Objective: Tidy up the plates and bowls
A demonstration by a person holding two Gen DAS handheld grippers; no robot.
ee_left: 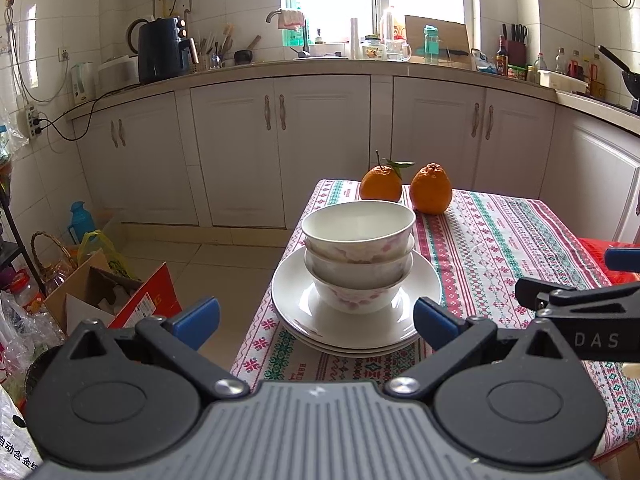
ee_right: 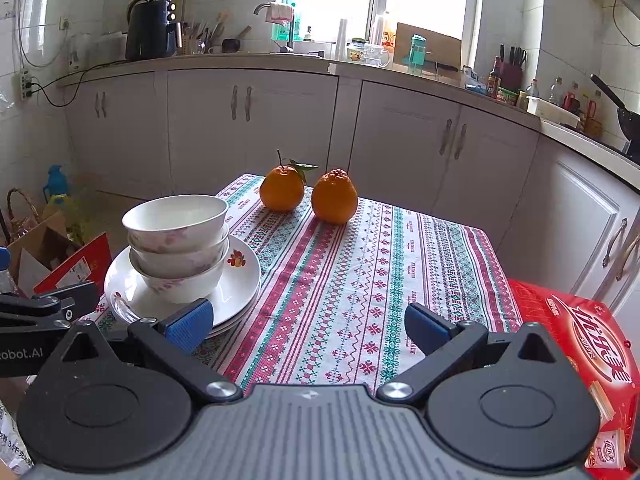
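I have the left claw (ee_left: 316, 320) spread wide and empty, lined up on the stack at the near left corner of the bench (ee_left: 500, 240). Three bowls (ee_left: 358, 256) sit nested one inside the other, resting on the plates (ee_left: 356, 320) beneath them; I count three plate rims, though the lowest edge is hard to separate in the left wrist view. Everything the task concerns is already gathered into this one pile, so I judge the sorting to be largely done, or else I am about to take the pile apart.

The right claw (ee_right: 308, 328) is likewise released, holding nothing, and it points at bare tablecloth (ee_right: 360, 280) just to the right of the plates (ee_right: 240, 292). I read that as keeping it clear of the stack while the left one approaches. The bowls (ee_right: 176, 248) sit left of centre on the plates, near the bench edge, so a careless nudge could tip them floorward.

Two oranges (ee_right: 308, 196) stand at the far end, well apart from the crockery, and a red box (ee_right: 580, 340) lies at the right.
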